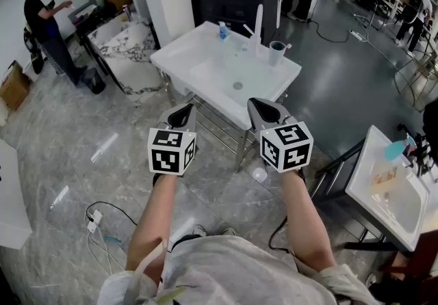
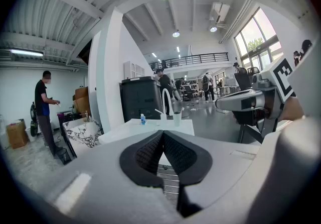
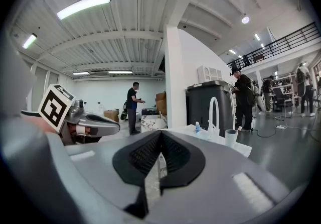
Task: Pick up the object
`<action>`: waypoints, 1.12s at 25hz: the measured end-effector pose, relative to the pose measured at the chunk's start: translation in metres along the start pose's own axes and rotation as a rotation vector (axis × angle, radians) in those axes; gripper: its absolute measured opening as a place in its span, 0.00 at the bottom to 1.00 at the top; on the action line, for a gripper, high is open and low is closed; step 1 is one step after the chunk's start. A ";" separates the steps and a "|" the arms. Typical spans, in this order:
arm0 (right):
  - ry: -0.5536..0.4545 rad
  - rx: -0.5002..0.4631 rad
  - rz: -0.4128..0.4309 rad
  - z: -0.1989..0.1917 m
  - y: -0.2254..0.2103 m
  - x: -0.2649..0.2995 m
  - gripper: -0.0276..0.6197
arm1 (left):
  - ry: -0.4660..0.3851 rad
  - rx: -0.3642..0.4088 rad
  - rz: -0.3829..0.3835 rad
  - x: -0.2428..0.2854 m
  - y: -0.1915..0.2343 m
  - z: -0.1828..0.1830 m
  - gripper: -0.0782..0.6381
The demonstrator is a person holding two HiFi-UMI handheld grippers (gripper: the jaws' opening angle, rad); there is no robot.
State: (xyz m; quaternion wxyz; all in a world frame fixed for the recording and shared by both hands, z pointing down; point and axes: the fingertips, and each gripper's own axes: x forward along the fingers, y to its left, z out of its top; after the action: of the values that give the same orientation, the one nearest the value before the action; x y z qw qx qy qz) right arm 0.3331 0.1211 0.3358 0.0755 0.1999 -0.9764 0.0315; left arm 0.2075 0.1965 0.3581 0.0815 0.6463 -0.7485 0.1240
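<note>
The pads of the left gripper meet at their tips with nothing between them, and the right gripper is pressed together the same way, also empty. That suits a carrying pose rather than a grasp: nothing is within reach, so there is no reason yet to spread the jaws. Both tools are held side by side at about the same height, tipped only slightly downward and aimed forward, with the forearms parallel, which keeps each camera looking at the white sink ahead. The sink stands on a thin metal stand on the marble floor, its near edge just past the jaw tips in the head view. The task does not say which object is meant. The likely candidates sit on the sink's far rim beside the faucet: a cup with a brush in it to the faucet's right, and a small blue bottle to its left. Both stand upright and well apart from either gripper, across the basin. Judging from this, the pick has not begun. The next move calls for reaching over the basin and opening one pair of jaws before closing on the chosen item. The cup lies nearer the right gripper's line and the bottle nearer the left's.
</note>
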 end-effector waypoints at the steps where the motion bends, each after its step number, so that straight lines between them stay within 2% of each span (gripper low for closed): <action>1: -0.006 -0.004 -0.004 0.000 -0.001 0.001 0.05 | -0.003 -0.002 0.002 0.001 0.001 0.000 0.11; 7: -0.019 -0.006 -0.024 0.000 -0.005 0.010 0.05 | -0.001 0.000 0.000 0.008 0.007 0.000 0.11; 16: -0.010 -0.008 -0.033 -0.001 -0.007 0.048 0.08 | -0.007 -0.011 -0.002 0.030 0.040 -0.001 0.11; 28: 0.028 -0.016 -0.104 0.008 -0.017 0.150 0.15 | -0.002 -0.006 -0.083 0.106 0.124 0.000 0.11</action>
State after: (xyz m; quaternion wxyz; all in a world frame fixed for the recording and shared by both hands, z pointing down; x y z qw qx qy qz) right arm 0.2024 0.0465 0.3529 0.0921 0.2491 -0.9638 0.0225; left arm 0.0691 0.1129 0.3776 0.0878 0.6767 -0.7215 0.1178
